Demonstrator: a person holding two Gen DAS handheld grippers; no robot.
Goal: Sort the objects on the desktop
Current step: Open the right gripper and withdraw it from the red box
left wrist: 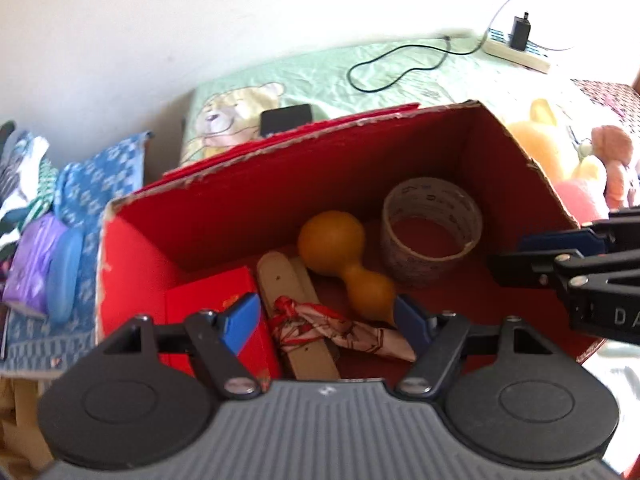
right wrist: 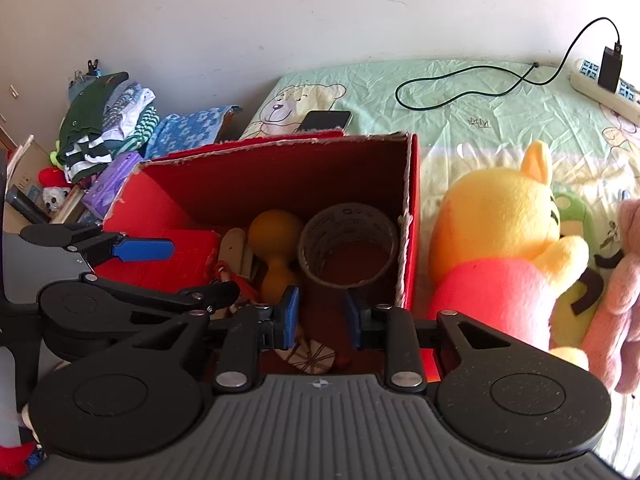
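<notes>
Red cardboard box [left wrist: 224,204] sits open-topped on a pale green bedsheet [right wrist: 472,120], and both tongs hang over its near edge. White letters "DA" show on the black body of the right gripper [left wrist: 516,256] where it enters the left wrist view from the right; faint print runs around the tape roll [left wrist: 430,232] but is too small to read, and a small mark on the sheet ahead of the right tongs cannot be made out.

The left gripper [left wrist: 326,322] has its blue pads wide apart with nothing between them. Just beyond and between its fingertips lies a folded patterned cloth [left wrist: 344,330] tied with red cord, resting on a pale wooden strip [left wrist: 294,308]. A small red carton [left wrist: 216,312] lies behind its left pad. An orange gourd [left wrist: 344,256] lies ahead, its narrow end near the right pad, and the tape roll stands farther ahead to the right, beside the gourd.

The right gripper [right wrist: 321,316] is also parted, more narrowly, and holds nothing. The cloth bundle lies directly below its gap; the tape roll stands just ahead of it against the box's right wall. Outside the box, to the right of these tongs, a yellow bear plush [right wrist: 504,236] in a red shirt lies on the sheet. A black phone [right wrist: 326,120] lies behind the box.
</notes>
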